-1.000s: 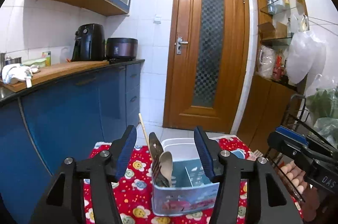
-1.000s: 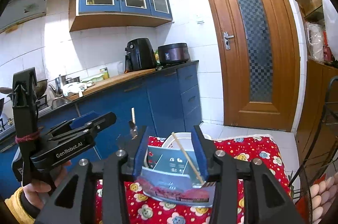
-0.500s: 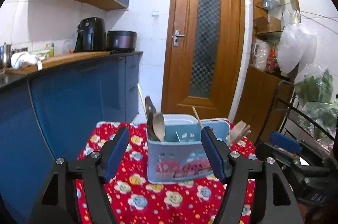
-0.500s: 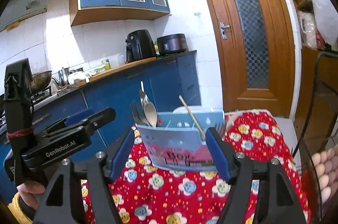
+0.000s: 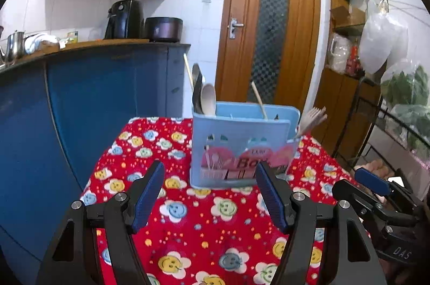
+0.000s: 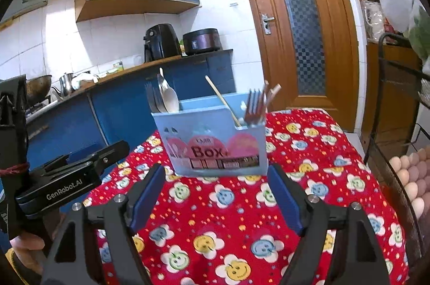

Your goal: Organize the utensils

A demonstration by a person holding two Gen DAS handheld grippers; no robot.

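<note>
Now that both claws have let go and pulled back, the left gripper and right gripper spread wide and empty, the blue utensil box stands alone on the red flowery tablecloth, so tidying looks nearly done.

- A pale blue utensil box, pink pattern and the word "Box" on its front, stands upright at mid-frame on a red flowered cloth.
- Spoons stand in its left compartment.
- A chopstick leans in the middle.
- Forks stand at its right end.
</note>
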